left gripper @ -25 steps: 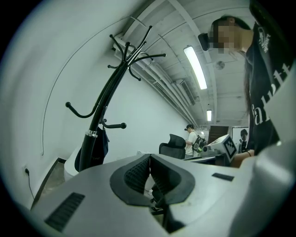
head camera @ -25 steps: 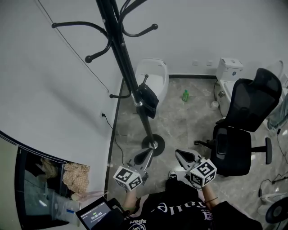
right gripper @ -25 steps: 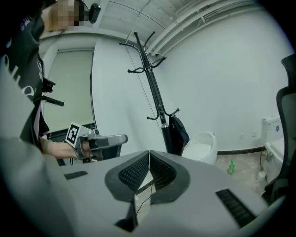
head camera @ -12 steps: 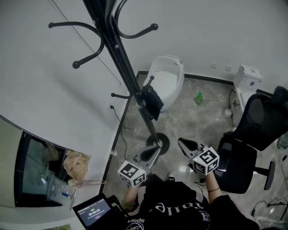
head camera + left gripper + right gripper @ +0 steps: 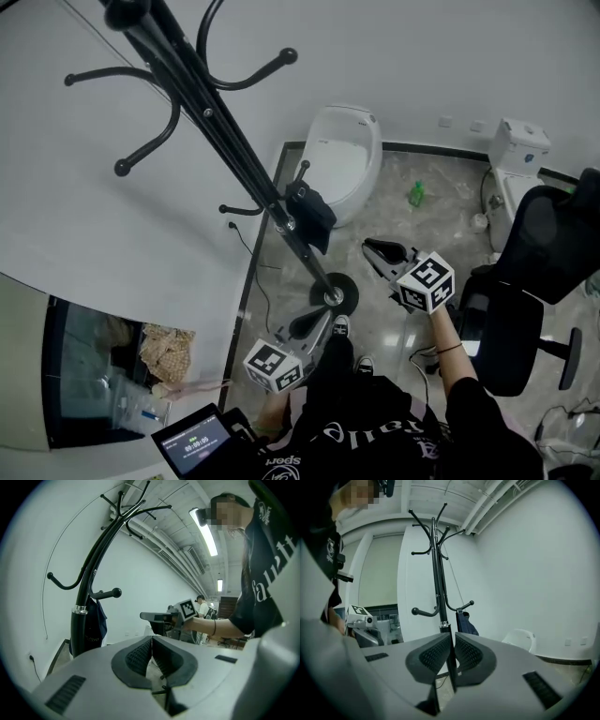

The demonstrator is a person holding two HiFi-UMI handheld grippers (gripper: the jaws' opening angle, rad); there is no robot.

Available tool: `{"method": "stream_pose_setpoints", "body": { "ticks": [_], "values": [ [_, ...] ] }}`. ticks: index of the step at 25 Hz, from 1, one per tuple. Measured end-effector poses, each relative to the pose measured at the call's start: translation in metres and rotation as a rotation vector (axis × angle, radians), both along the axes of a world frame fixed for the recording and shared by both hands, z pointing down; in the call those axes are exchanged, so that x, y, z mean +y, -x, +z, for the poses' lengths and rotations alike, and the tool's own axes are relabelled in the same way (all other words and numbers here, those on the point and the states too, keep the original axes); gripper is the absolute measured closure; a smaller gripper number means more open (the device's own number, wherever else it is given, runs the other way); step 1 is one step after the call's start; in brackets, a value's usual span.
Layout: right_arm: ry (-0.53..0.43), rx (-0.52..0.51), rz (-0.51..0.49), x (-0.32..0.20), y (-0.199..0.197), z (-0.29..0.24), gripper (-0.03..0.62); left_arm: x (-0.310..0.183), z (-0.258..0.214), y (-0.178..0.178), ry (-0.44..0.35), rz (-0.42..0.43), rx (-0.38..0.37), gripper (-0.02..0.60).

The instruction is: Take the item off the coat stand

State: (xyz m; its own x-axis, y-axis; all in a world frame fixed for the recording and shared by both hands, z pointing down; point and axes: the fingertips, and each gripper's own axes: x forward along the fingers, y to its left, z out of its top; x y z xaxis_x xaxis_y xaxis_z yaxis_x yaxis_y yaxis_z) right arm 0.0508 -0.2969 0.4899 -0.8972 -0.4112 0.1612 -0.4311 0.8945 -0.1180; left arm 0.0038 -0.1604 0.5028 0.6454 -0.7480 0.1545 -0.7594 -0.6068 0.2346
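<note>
White walls and a grey marbled floor close you into a corner, with the black coat stand (image 5: 234, 150) rising just in front of your feet. The item (image 5: 312, 211), a dark bag-like piece, hangs from one of the short lower hooks, tight against the pole and well above the round base (image 5: 336, 295).

Your left gripper (image 5: 314, 323) sits low, near the base, with its jaws pressed together on nothing. Your right gripper (image 5: 368, 248) is further forward, to the right of the pole and below the item, and its jaws are also closed and empty. Neither touches the item.

The first risk is reaching in as you are. With closed jaws you would only nudge the fabric and set it swinging, so they need to part before you arrive.

The second is the pole. In the right gripper view it stands dead in line with the jaws and the item hangs just to its right, so a straight push is likely to strike metal rather than cloth.

The third is the stand itself. It looks tall on a small base, and the item seems looped over an upturned hook. If you pull it sideways or towards you instead of lifting it clear of the hook tip, the stand may rock or tip. The office chair (image 5: 534, 262) sits close on your right and leaves you little room to step back.
</note>
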Motion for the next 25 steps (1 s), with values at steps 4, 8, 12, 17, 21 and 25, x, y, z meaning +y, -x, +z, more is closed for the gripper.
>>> {"method": "stream_pose_setpoints", "body": {
  "ticks": [4, 8, 12, 17, 21, 25],
  "values": [
    [-0.034, 0.042, -0.042, -0.038, 0.015, -0.006, 0.574, -0.014, 0.004, 0.010, 0.001, -0.002, 0.002, 0.577],
    [-0.042, 0.074, -0.098, -0.079, 0.041, -0.008, 0.574, -0.033, 0.005, 0.019, 0.001, 0.001, 0.016, 0.577],
    [0.006, 0.095, -0.155, -0.116, 0.076, 0.003, 0.541, -0.051, 0.007, 0.024, 0.002, 0.022, 0.023, 0.577],
    [0.055, 0.223, -0.241, -0.155, 0.112, 0.036, 0.448, -0.070, 0.010, 0.026, 0.002, 0.040, 0.024, 0.577],
    [0.096, 0.303, -0.347, -0.171, 0.128, 0.064, 0.433, -0.076, 0.012, 0.036, 0.006, 0.028, 0.010, 0.577],
    [0.065, 0.385, -0.486, -0.178, 0.145, 0.070, 0.378, -0.091, 0.011, 0.047, -0.004, 0.007, -0.003, 0.577]
  ]
}}
